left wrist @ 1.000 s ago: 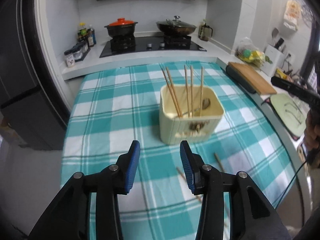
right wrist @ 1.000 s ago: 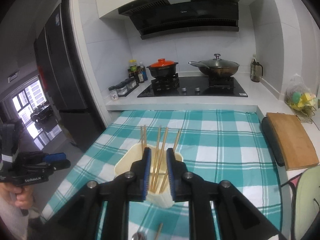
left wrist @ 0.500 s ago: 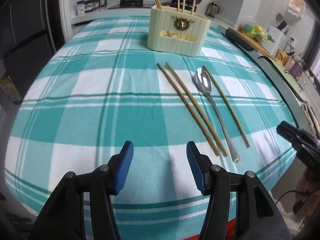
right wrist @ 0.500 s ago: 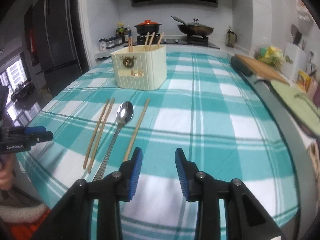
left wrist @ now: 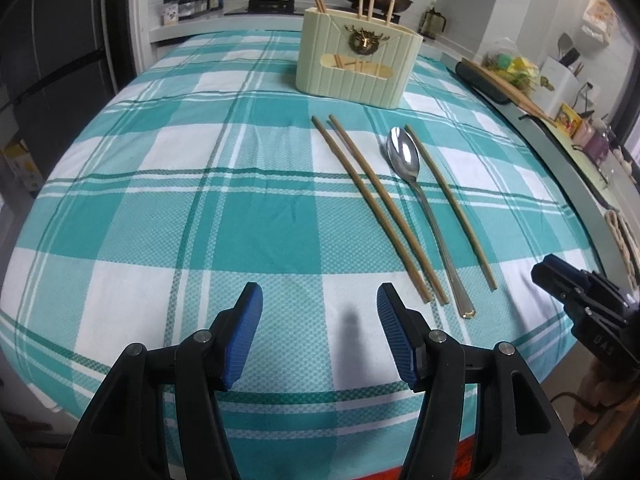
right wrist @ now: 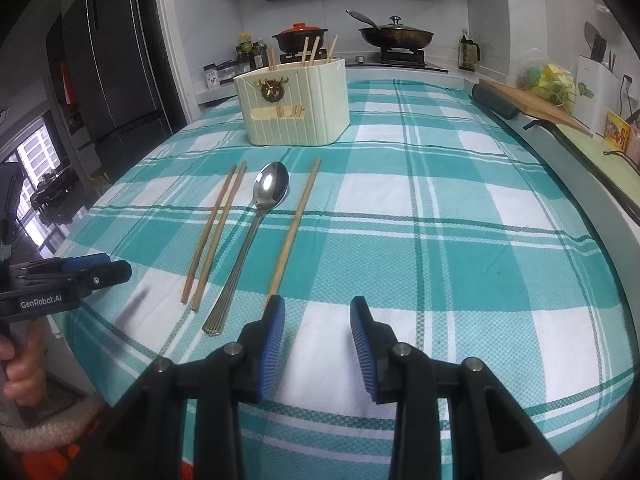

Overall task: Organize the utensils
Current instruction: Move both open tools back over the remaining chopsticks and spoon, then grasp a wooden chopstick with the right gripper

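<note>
Left wrist view: left gripper (left wrist: 319,330) hangs low over the checked tablecloth (left wrist: 168,208), jaws just been widening, spread w/ nothing btwn them. Spoon (left wrist: 416,196) lies btwn a chopstick pair (left wrist: 376,208) and a single chopstick (left wrist: 448,204), near side of the cream utensil holder (left wrist: 356,66).

Right wrist view: right gripper (right wrist: 317,340) parted, empty, left fingertip (right wrist: 274,320) just beside the single chopstick's near end.

Your bench wears a woven cloth (left wrist: 168,216), teal-and-white check, matt and finely textured. On it lie a spoon (left wrist: 404,158) of polished, mirror-bright metal and three chopsticks (left wrist: 376,208) of matt pale wood. The holder (left wrist: 352,76) looks like smooth ribbed cream plastic. Your gripper pads (left wrist: 244,336) are ridged blue rubber on matt black plastic.
</note>
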Demonstrator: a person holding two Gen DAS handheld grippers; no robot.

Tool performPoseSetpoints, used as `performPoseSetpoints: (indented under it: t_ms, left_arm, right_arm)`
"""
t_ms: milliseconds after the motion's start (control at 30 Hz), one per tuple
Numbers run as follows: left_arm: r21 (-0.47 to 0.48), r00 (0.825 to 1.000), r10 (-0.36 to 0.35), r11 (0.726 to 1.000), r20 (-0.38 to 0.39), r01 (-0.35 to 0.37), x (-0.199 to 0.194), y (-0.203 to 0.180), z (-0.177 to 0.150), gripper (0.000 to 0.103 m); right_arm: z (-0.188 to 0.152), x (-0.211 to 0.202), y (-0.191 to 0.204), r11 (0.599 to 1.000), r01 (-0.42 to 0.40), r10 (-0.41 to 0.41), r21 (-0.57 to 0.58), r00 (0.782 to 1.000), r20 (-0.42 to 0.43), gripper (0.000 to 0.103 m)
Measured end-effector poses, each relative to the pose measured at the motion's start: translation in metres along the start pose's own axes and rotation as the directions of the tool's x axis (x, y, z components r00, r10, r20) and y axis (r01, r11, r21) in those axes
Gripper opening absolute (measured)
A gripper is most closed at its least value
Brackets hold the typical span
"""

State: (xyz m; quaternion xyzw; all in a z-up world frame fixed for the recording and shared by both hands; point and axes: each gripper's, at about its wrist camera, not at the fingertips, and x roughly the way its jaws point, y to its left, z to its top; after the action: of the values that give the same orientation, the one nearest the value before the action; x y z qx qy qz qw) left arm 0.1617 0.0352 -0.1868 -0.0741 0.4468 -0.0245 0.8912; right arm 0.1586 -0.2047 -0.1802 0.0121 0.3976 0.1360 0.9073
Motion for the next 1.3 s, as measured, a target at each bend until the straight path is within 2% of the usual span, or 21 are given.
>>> performPoseSetpoints:
  t_ms: [500, 800, 967, 1300]
  left_arm:
    - [-0.012, 1.0, -0.011, 1.0, -0.006, 0.011, 0.008, -0.006, 0.001, 0.065]
    - [0.014, 1.0, -0.028, 0.999, -0.008, 0.028, 0.021, -0.021, 0.023, 0.066]
    - [-0.011, 0.999, -0.039, 0.999, -0.023, 0.038, 0.033, -0.027, 0.036, 0.066]
    - [-0.052, 0.997, 0.045, 0.997, -0.061, -0.048, 0.061, -0.034, 0.047, 0.066]
  right_arm:
    - [-0.001, 0.007, -0.002, 1.0, 0.01, -0.01, 0.014, 1.0, -0.028, 0.035]
    - [0.003, 0.012, 0.006, 1.0, 0.006, -0.007, -0.021, 0.999, -0.034, 0.035]
    - [0.013, 0.016, 0.009, 0.999, 0.019, -0.021, -0.038, 0.999, -0.036, 0.035]
    - [0.037, 0.037, 0.022, 0.997, -0.002, 0.001, -0.073, 1.0, -0.025, 0.035]
